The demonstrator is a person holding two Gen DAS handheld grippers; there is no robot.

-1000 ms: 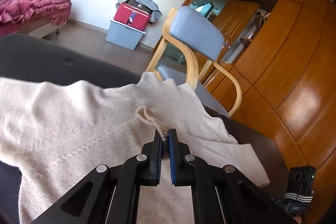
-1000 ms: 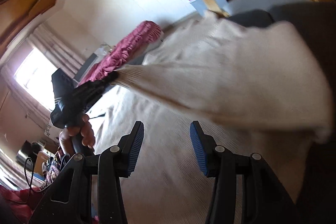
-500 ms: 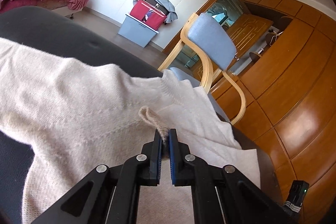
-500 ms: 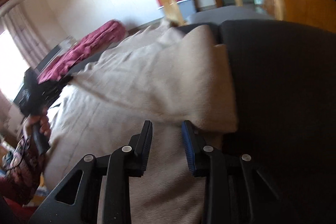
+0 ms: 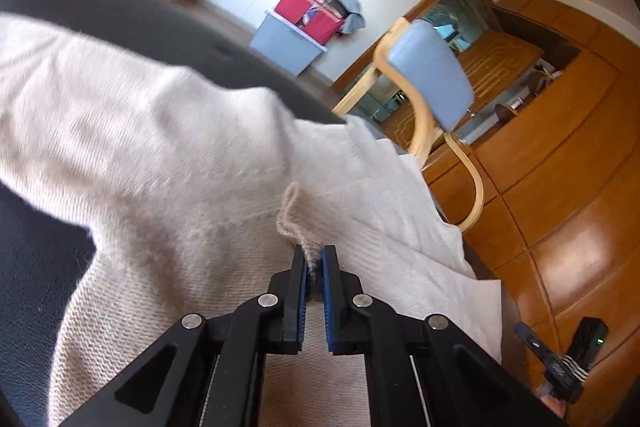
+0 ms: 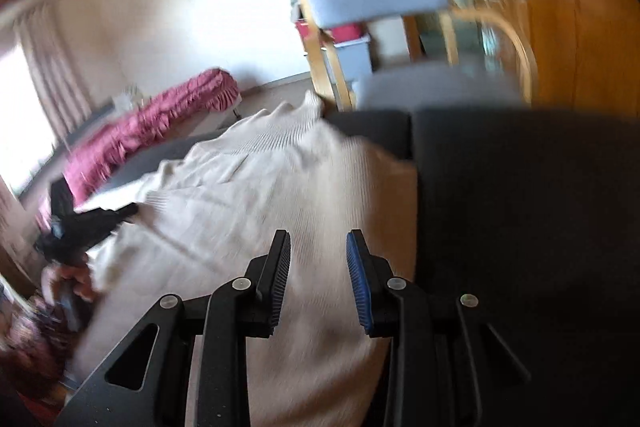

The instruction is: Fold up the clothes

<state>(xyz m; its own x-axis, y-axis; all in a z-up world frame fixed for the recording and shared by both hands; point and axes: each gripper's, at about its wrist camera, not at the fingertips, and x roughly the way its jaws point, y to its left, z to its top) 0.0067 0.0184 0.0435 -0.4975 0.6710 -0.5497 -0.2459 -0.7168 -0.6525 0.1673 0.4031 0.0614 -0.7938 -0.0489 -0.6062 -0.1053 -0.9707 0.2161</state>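
A cream knit sweater point(image 5: 168, 163) lies spread over a dark padded surface point(image 5: 120, 23). My left gripper point(image 5: 314, 259) is shut on the ribbed cuff point(image 5: 294, 219) of a sleeve that lies folded across the sweater's body. In the right wrist view the same sweater point(image 6: 280, 195) stretches away, its ribbed collar point(image 6: 304, 107) at the far end. My right gripper point(image 6: 318, 259) hangs open above the sweater's lower right part, nothing between its fingers. The left gripper point(image 6: 124, 213) shows at the far left, held by a hand point(image 6: 76, 279).
A blue-cushioned wooden armchair point(image 5: 432, 83) stands just beyond the dark surface. Wooden cabinets point(image 5: 560, 155) fill the right side. A red bag on a grey box point(image 5: 296, 31) sits by the white wall. A bed with a crimson ruffled cover point(image 6: 152, 123) is at the left.
My left gripper carried the sleeve cuff further across the sweater's body. My right gripper swung over the sweater toward its right edge, its jaws narrowing, then widening again.
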